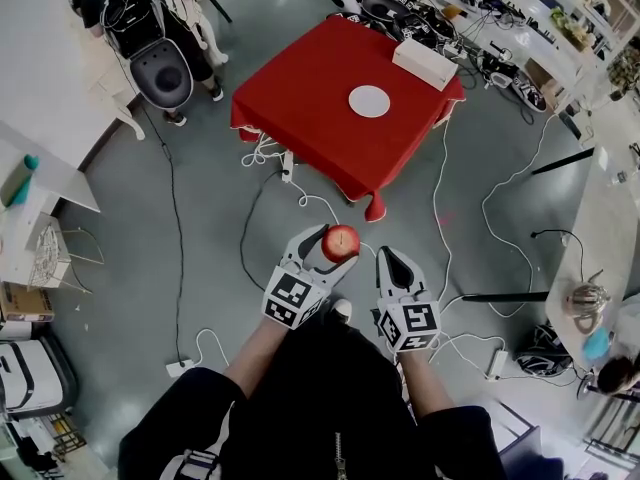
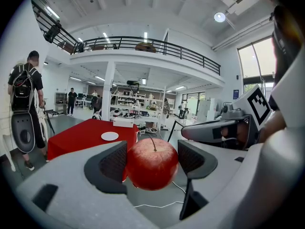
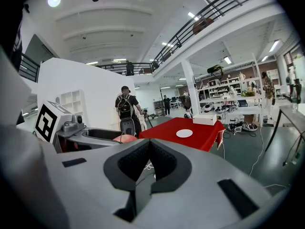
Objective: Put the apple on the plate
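A red apple (image 1: 341, 242) with a thin stem is clamped between the dark pads of my left gripper (image 1: 330, 244); in the left gripper view the apple (image 2: 151, 162) fills the gap between the jaws. My right gripper (image 1: 391, 258) hangs beside it, jaws closed together with nothing between them, also shown as the right gripper (image 3: 149, 159). The white plate (image 1: 369, 101) lies on a red-clothed table (image 1: 310, 98) well ahead of both grippers, also visible as the plate (image 2: 109, 136) and the plate (image 3: 184, 133).
A white box (image 1: 425, 64) sits at the table's far corner. Cables (image 1: 440, 208) trail over the grey floor around the table. A person with a backpack (image 1: 150, 28) stands at the far left. Cluttered benches (image 1: 520, 18) line the back right.
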Demonstrator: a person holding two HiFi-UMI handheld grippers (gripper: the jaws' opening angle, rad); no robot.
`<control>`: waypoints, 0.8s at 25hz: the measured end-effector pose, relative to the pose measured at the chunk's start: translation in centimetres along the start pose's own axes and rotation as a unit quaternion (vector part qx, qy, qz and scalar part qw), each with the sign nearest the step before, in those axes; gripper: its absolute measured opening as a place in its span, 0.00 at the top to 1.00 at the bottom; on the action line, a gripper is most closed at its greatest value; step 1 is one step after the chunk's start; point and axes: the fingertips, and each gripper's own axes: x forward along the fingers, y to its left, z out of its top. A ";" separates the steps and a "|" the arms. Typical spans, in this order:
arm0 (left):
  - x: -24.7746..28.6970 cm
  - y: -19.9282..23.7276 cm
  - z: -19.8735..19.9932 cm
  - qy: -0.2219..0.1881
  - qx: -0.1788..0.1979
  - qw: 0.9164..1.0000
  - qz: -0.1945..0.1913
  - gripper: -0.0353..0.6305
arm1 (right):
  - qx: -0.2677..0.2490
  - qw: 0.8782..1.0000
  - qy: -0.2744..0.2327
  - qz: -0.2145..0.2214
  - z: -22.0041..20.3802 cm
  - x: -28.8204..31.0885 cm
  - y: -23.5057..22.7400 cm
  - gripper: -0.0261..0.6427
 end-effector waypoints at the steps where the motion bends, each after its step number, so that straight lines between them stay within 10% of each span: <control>1: 0.1 0.1 0.0 0.000 0.000 1.000 0.000 0.44 | 0.001 1.000 0.000 0.000 0.0 0.1 0.0 0.94; 20: 1.3 -0.1 -0.1 0.008 -0.009 1.000 -0.007 0.44 | 0.013 1.000 0.009 -0.004 0.0 0.3 -1.0 0.94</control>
